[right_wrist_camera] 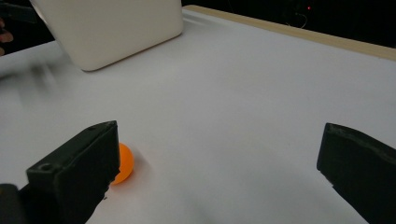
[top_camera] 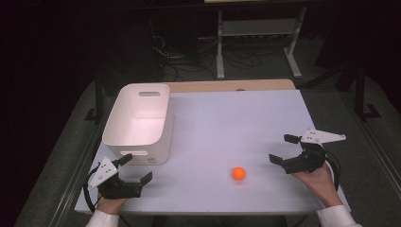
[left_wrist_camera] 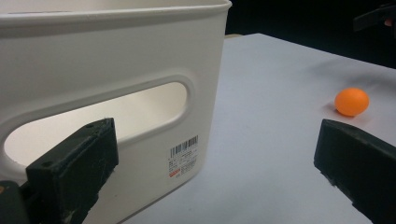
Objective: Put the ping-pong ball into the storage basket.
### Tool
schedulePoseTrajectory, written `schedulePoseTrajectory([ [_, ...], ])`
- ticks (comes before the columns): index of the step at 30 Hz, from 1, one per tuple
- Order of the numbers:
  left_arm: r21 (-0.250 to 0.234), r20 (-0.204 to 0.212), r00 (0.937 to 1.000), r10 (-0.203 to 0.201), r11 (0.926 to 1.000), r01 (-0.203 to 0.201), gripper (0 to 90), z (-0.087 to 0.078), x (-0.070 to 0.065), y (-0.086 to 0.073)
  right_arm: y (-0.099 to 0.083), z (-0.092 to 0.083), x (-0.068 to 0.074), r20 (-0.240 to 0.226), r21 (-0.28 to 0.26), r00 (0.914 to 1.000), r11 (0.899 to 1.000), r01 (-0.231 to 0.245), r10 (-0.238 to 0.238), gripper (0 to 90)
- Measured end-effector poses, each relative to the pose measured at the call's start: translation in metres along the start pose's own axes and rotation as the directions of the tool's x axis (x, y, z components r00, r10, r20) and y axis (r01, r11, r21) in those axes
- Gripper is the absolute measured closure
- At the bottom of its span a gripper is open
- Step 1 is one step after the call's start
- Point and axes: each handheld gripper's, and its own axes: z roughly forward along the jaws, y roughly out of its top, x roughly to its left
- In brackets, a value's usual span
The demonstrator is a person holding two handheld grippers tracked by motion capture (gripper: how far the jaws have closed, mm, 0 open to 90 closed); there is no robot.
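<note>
High view: orange ball [top_camera: 239, 173] low centre on the white worktop [top_camera: 236, 123], apart from both grippers. Right gripper [top_camera: 285, 152] lower right, fingers spread, nothing between them, ball to its left. Left gripper [top_camera: 136, 169] lower left, fingers spread and empty, just below the white bin [top_camera: 139, 124].

Left gripper view: bin fills upper left, barcode label [left_wrist_camera: 184, 157] on its wall; ball [left_wrist_camera: 351, 101] at right edge.

Right gripper view: ball [right_wrist_camera: 124, 163] lower left, partly behind one finger [right_wrist_camera: 74, 172]; bin [right_wrist_camera: 112, 28] upper left.
</note>
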Motion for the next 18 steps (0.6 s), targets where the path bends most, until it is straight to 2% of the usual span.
schedulePoseTrajectory([
  [4,-0.001,-0.001,1.0000,0.000,1.0000,0.000,0.0,-0.001,-0.002,0.000,0.001,0.002,0.001,-0.007,0.004,1.0000,1.000,-0.002,0.002,0.0],
  [5,0.003,-0.002,0.9999,0.013,0.9999,-0.013,0.0,-0.002,-0.001,0.000,0.001,0.003,0.003,-0.007,0.015,0.9999,1.000,0.008,-0.008,0.0],
  [7,-0.004,-0.005,1.0000,-0.001,1.0000,0.001,0.0,-0.002,-0.002,0.000,0.001,0.005,0.005,-0.009,0.026,0.9999,1.000,0.014,-0.014,0.0],
  [18,0.000,-0.005,1.0000,0.006,1.0000,-0.006,0.0,-0.002,-0.002,-0.001,0.004,0.008,0.011,-0.025,0.065,0.9992,0.997,0.033,-0.031,0.0],
])
